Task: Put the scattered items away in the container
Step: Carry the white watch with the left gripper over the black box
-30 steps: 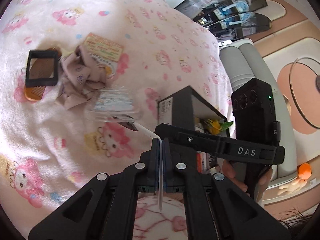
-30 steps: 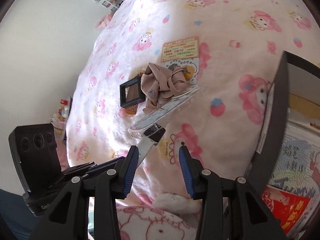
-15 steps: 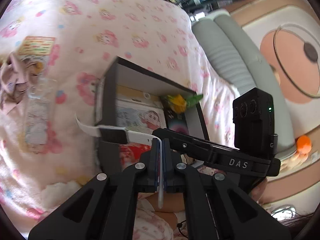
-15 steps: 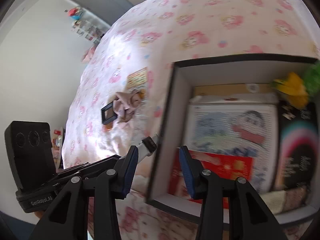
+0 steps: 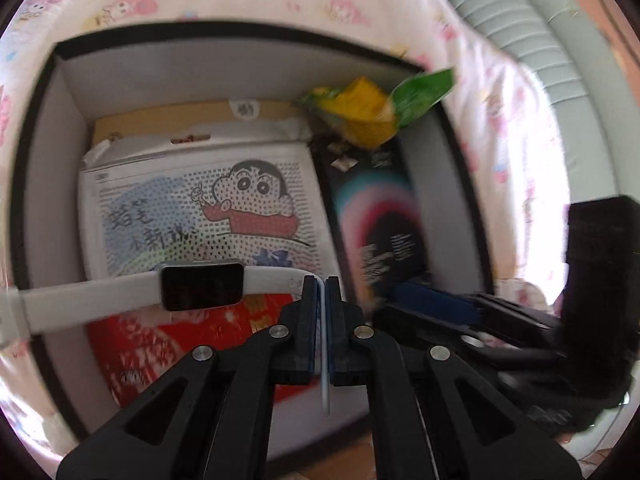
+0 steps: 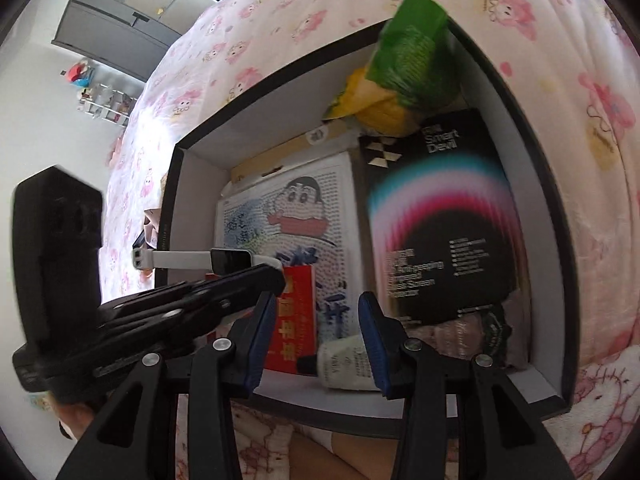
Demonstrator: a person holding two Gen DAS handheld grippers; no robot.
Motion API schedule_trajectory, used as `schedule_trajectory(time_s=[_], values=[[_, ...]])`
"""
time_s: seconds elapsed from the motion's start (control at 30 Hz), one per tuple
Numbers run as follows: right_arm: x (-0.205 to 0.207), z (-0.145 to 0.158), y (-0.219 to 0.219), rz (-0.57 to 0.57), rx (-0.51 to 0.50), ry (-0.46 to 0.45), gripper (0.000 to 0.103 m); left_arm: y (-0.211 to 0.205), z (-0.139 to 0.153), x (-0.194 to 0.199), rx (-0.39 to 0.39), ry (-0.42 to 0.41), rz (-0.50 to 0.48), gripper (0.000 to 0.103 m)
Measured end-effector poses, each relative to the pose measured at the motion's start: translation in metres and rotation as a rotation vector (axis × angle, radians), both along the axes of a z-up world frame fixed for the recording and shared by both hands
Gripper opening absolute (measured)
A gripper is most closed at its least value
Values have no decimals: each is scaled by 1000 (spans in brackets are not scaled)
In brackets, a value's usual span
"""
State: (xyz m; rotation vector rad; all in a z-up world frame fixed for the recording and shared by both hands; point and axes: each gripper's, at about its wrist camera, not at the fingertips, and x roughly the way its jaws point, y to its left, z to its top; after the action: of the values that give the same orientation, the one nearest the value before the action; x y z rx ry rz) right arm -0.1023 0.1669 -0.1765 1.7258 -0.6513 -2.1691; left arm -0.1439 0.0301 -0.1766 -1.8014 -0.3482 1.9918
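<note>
Pinched flat between the pressed-together jaws of the left gripper [image 5: 323, 286] is the white strap of a smartwatch [image 5: 202, 286], a slim band with a dark rectangular screen; the strap's free tail hangs down between the fingers, while the screen end reaches out sideways over the near left part of the box [image 5: 44, 184]. Beside it, the right gripper [image 6: 318, 328] stands partly spread with nothing between its blue pads, poised over the near edge of the same box. That box is black outside and pale grey inside, open at the top, and it rests on a bed [image 6: 580, 92] covered by a pink cartoon-print blanket. Under the watch lie a red printed packet [image 5: 160, 344] and, just past it, a white perforated sheet with a cartoon boy [image 5: 208, 208]. A white tube with a black cap [image 6: 344, 364] lies at the near edge, below the right gripper. Along the right wall sits a black package with a rainbow arc [image 6: 436, 220]. At the far right corner, a yellow-and-green wrapper [image 5: 372, 108] leans on the wall. Beyond the box's left edge, a crumpled beige cloth [image 6: 150, 222] shows on the blanket.
</note>
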Motion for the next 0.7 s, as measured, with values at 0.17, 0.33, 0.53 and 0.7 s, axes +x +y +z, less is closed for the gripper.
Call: schedule_trajectory(time_s=[0.17,0.33,0.53,0.7], values=[[-6,1,2,8,19,4,39,3,-7,-12,59,-32,-11,7],[-10,-2,-2,17,46,4,40,-20,5,-8,231,22,32,31],[-15,-2,0,-18,74,18,40,-54,12,1,193,80,135,32],[-13,-2,4,10,52,11,40,-67,11,0,139,83,172,32]])
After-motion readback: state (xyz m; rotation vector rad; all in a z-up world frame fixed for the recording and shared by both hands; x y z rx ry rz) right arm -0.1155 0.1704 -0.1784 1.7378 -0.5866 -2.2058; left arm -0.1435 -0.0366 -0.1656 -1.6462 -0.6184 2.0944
